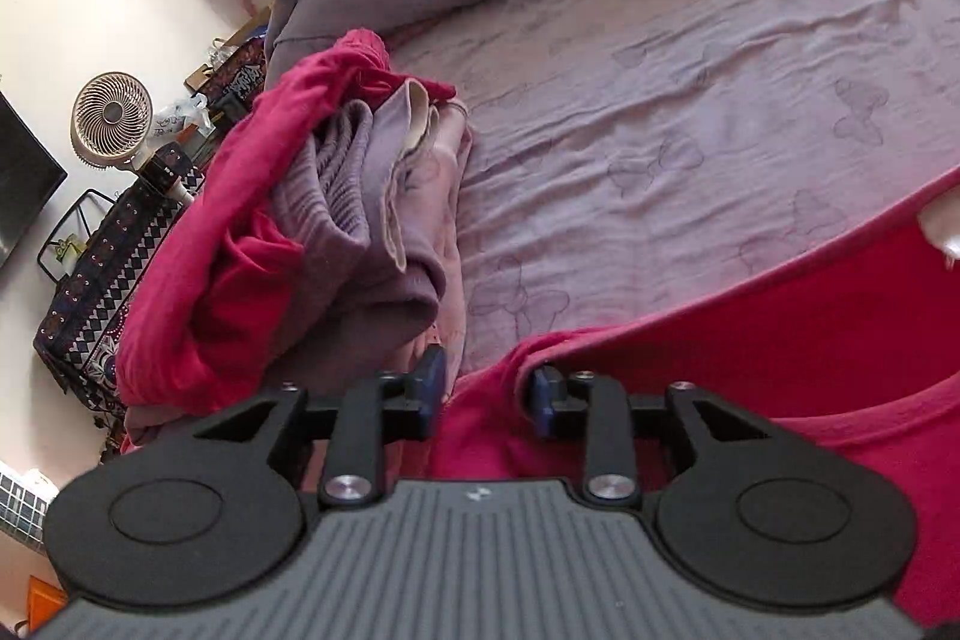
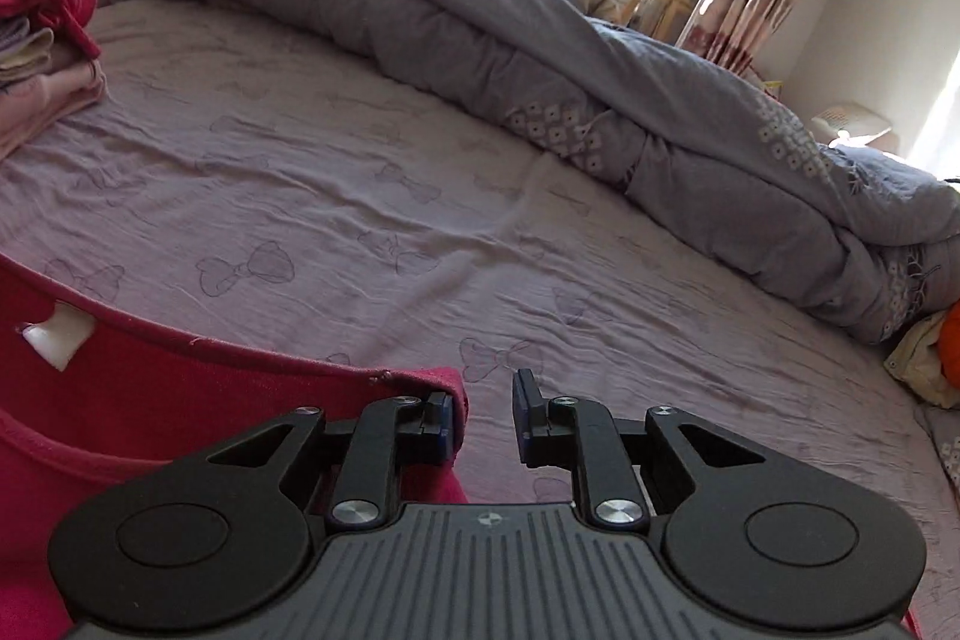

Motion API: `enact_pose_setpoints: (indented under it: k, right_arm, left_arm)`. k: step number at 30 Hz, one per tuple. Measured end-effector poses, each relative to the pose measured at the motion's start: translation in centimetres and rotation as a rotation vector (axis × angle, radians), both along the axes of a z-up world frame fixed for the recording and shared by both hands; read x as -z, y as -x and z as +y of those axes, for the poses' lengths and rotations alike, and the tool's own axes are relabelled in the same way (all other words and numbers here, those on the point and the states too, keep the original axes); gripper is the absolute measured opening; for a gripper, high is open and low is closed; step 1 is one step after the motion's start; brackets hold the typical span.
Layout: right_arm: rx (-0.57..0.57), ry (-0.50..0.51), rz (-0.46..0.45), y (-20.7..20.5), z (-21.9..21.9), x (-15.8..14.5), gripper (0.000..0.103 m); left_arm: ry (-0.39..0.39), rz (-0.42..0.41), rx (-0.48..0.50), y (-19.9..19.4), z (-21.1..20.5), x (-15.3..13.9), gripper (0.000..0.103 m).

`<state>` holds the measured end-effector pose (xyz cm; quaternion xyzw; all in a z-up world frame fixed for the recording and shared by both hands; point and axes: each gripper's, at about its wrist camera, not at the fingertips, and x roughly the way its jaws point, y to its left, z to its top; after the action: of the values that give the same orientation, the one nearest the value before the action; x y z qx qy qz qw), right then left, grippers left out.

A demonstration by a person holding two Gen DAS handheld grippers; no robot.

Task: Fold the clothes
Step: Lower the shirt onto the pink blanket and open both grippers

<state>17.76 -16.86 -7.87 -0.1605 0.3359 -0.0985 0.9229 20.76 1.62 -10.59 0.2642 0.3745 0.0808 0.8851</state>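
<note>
Both tools gape: left tool (image 1: 485, 388) and right tool (image 2: 489, 415) straddle corners of red garment (image 1: 780, 340) spread on bed (image 2: 420, 196). Risk: closing on one layer or snagging sheet.

Bed sheet (image 2: 420, 172) lies clear ahead; clothes pile (image 1: 336, 220) left, rolled quilt (image 2: 540, 70) seemingly blocks beyond
</note>
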Motion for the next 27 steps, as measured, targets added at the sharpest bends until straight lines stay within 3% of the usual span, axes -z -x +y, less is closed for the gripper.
enact_pose_setpoints:
  k: [5, 6, 10, 11, 13, 15, 17, 22, 27]
  right_arm:
    - [-0.013, -0.048, 0.112, -2.7, -0.8, 1.7, 0.034]
    - [-0.016, -0.045, 0.099, -2.6, -0.8, 2.0, 0.036]
    - [-0.078, -0.068, 0.142, -2.3, -1.4, 0.4, 0.04]
    - [-0.104, -0.155, 0.164, -2.0, -2.5, -0.5, 0.043]
    - [-0.135, -0.366, 0.206, -1.6, -4.9, -2.1, 0.067]
    - [-0.146, -0.603, 0.245, -1.2, -7.6, -3.6, 0.073]
    - [-0.114, -0.686, 0.266, -1.1, -9.0, -4.6, 0.074]
    - [-0.018, -0.751, 0.17, 0.8, -10.1, -7.7, 0.075]
    - [0.012, -0.498, 0.076, 5.9, -9.2, -8.6, 0.077]
  left_arm:
    - [-0.06, -0.002, 0.022, -0.1, 0.1, 0.3, 0.056]
    - [-0.081, -0.005, 0.029, 0.0, 0.0, 0.4, 0.056]
    - [-0.127, -0.004, 0.042, 0.8, -0.5, 0.0, 0.056]
    - [-0.112, 0.016, 0.04, 0.7, -0.4, -0.4, 0.056]
    - [-0.043, 0.071, 0.031, 0.3, 0.2, -1.6, 0.059]
    - [0.027, 0.12, 0.019, -0.3, 0.8, -2.5, 0.063]
    - [0.067, 0.161, -0.013, -1.3, 1.1, -2.9, 0.064]
    - [0.16, 0.232, -0.084, -2.5, 1.6, -3.8, 0.064]
    - [0.37, 0.299, -0.109, -3.0, 3.4, -5.7, 0.064]
